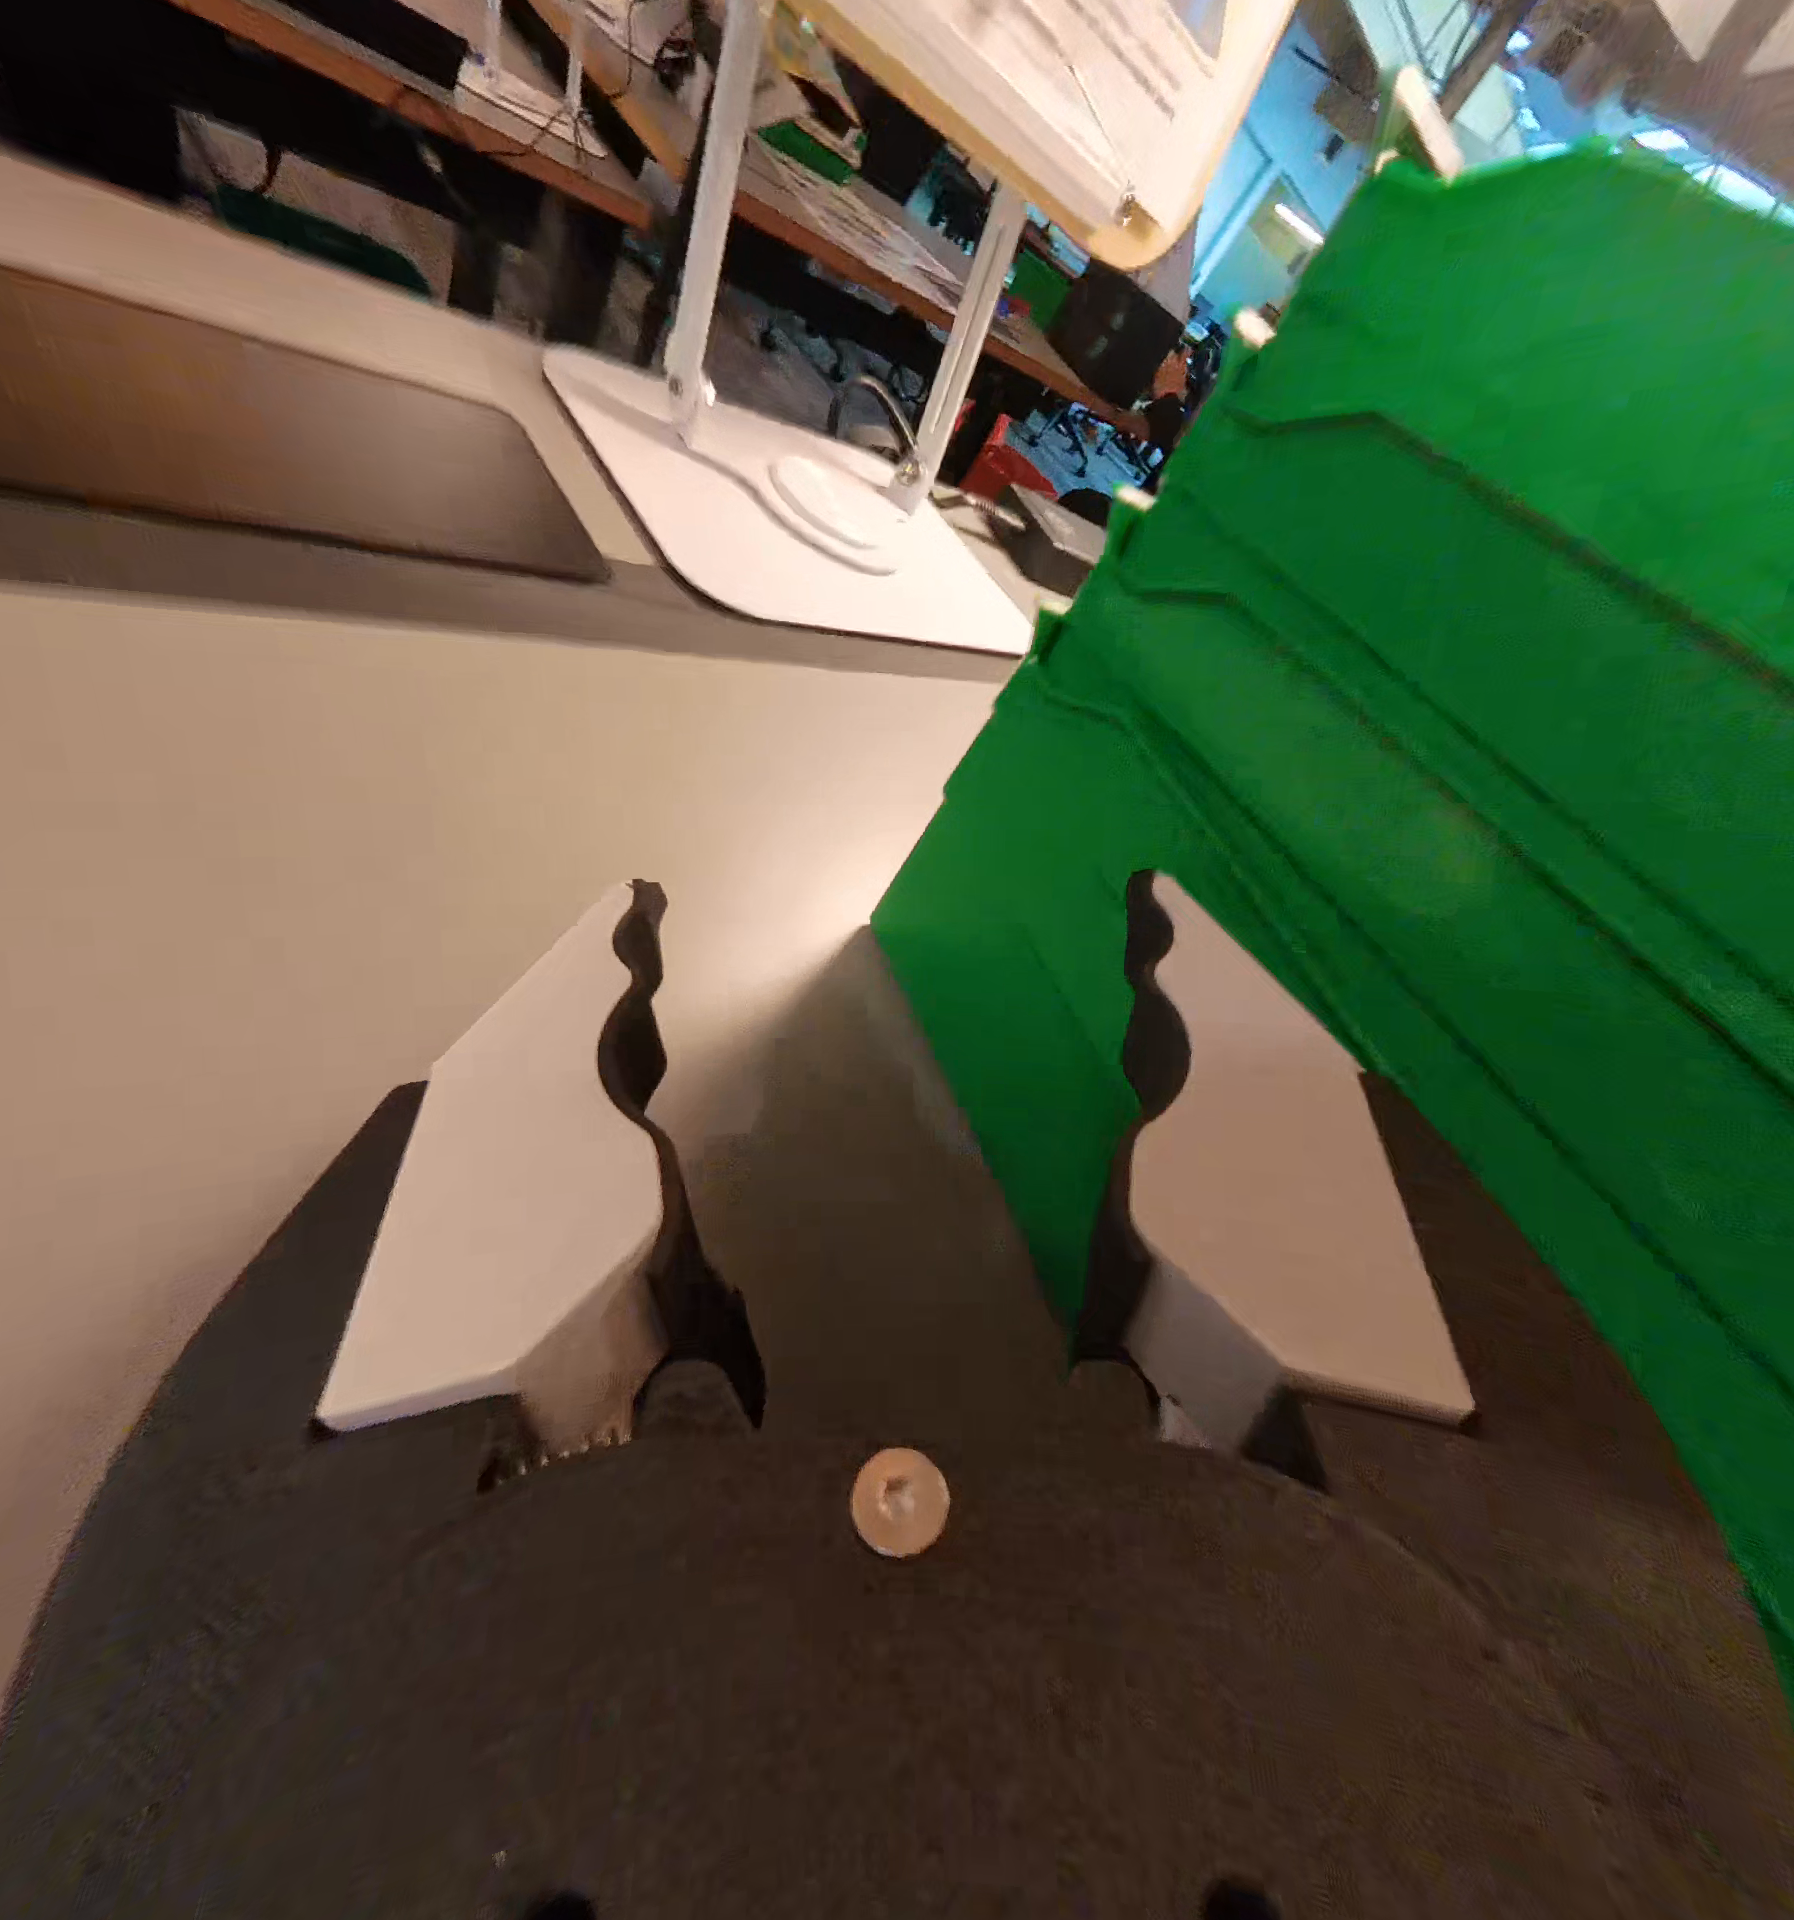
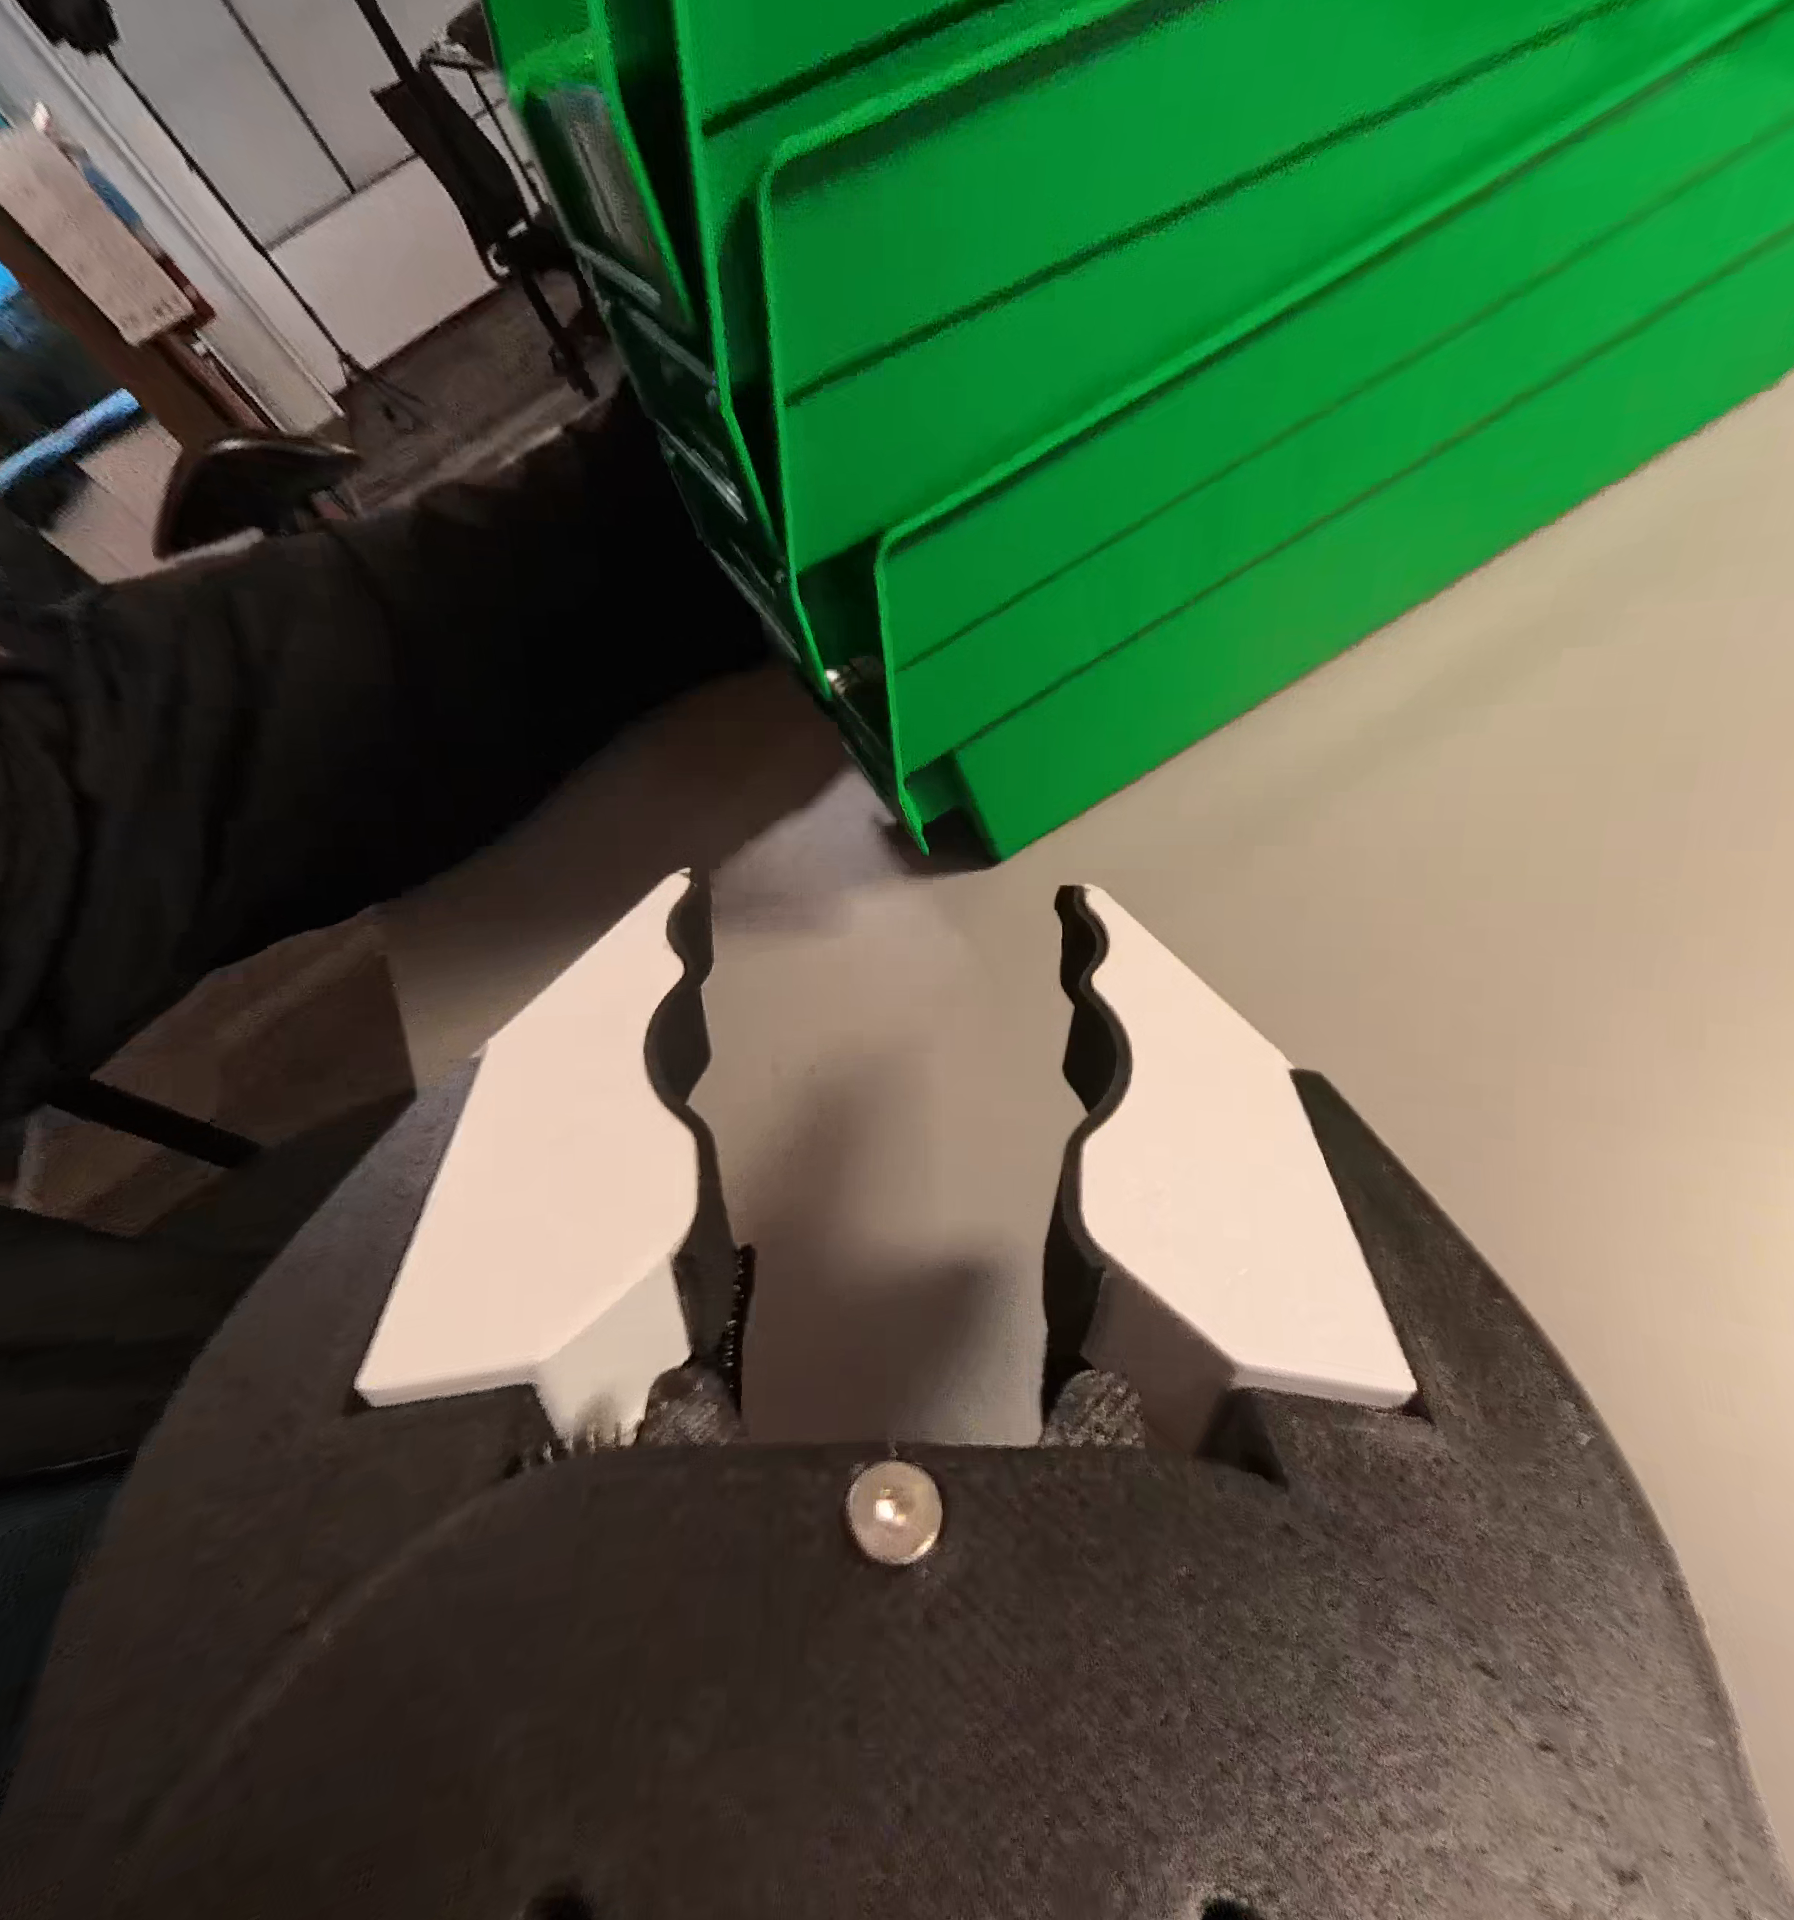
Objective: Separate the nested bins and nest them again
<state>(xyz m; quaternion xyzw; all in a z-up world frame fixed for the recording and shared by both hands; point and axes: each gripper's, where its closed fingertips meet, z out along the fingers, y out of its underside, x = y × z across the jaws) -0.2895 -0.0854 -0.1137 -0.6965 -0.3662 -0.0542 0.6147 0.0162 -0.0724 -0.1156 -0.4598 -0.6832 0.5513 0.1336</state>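
Observation:
A stack of nested green bins [image 1: 1495, 623] stands tilted on the beige table [image 1: 353, 831], filling the right side of the left wrist view. My left gripper [image 1: 893, 883] is open. The stack's lower corner reaches in between its fingers, close against the right finger [image 1: 1236, 1143], while the left finger [image 1: 519, 1143] stands apart from it. In the right wrist view the same bins [image 2: 1184, 364] rest on the table [image 2: 1495, 1039] just ahead of my right gripper [image 2: 885, 885], which is open and empty, a short way from the stack's near corner.
A white stand with a flat base [image 1: 789, 520] sits on the table behind the bins, next to a dark inset panel [image 1: 249, 436]. A person's dark sleeve [image 2: 249, 727] reaches toward the bins from the left. Desks and chairs are in the background.

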